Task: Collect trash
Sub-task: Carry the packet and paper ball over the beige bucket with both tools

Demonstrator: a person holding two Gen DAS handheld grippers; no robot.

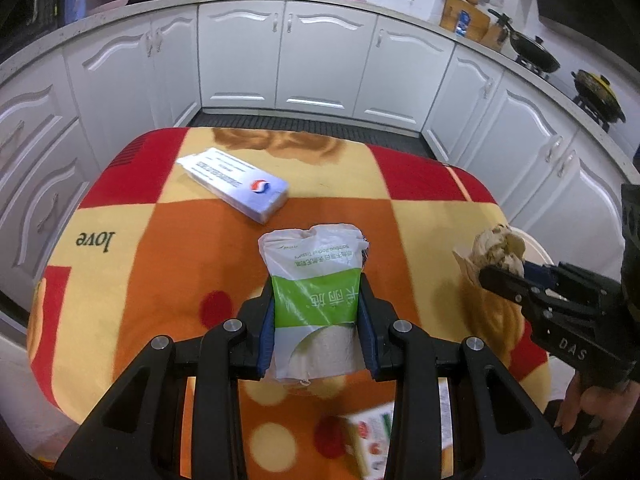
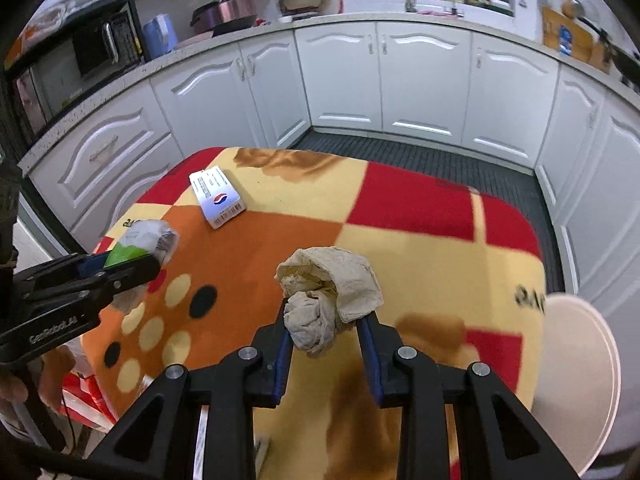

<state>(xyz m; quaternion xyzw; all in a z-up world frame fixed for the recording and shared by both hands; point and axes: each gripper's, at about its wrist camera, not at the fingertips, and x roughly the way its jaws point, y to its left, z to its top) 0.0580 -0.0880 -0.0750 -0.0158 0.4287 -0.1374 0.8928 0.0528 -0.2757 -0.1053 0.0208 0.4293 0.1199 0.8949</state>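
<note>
My left gripper (image 1: 318,280) is shut on a white and green tissue packet (image 1: 314,280) and holds it above the checked blanket on the table (image 1: 224,240); it also shows in the right wrist view (image 2: 136,256). My right gripper (image 2: 326,312) is shut on a crumpled beige paper wad (image 2: 330,292), held above the table; it shows in the left wrist view (image 1: 500,276) at the right. A white and purple carton (image 1: 236,182) lies flat on the far left of the table, also in the right wrist view (image 2: 218,196).
A white round bin rim (image 2: 580,380) sits off the table's right edge. A small printed box (image 1: 372,436) lies near the front edge under my left gripper. White kitchen cabinets (image 1: 320,60) surround the table, with a dark floor mat (image 2: 440,160) between.
</note>
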